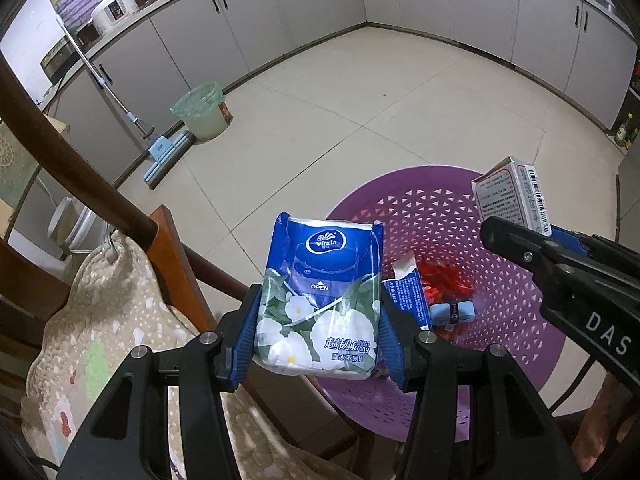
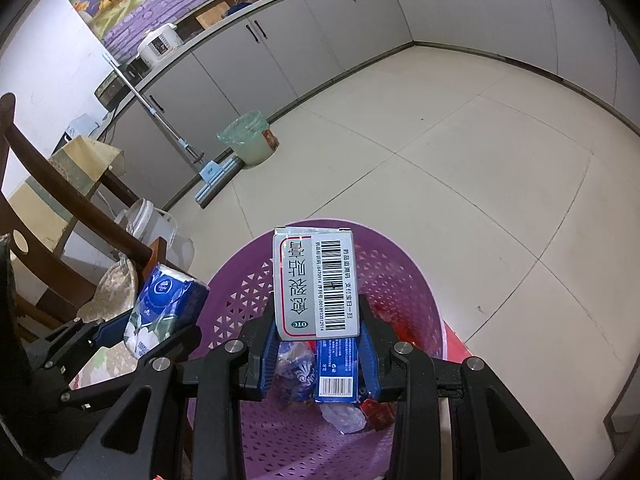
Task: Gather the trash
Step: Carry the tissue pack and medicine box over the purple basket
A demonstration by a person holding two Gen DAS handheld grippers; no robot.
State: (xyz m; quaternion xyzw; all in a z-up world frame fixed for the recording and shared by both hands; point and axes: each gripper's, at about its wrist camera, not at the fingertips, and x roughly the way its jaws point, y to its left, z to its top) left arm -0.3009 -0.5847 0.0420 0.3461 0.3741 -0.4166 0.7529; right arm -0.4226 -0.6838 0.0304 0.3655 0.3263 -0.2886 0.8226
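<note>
We hold both grippers tilted steeply downward, side by side. Our left gripper (image 1: pixel 320 312) has its blue pads (image 1: pixel 249 340) pressed against the two sides of a tissue pack (image 1: pixel 320 300), jaws partway apart (the pack fills the gap). Our right gripper (image 2: pixel 318 344) is clamped on a small medicine box (image 2: pixel 314 286), gripping its lower end, with the fingers nearly as narrow as they go. The right gripper sits just beside the left, apart from it.
</note>
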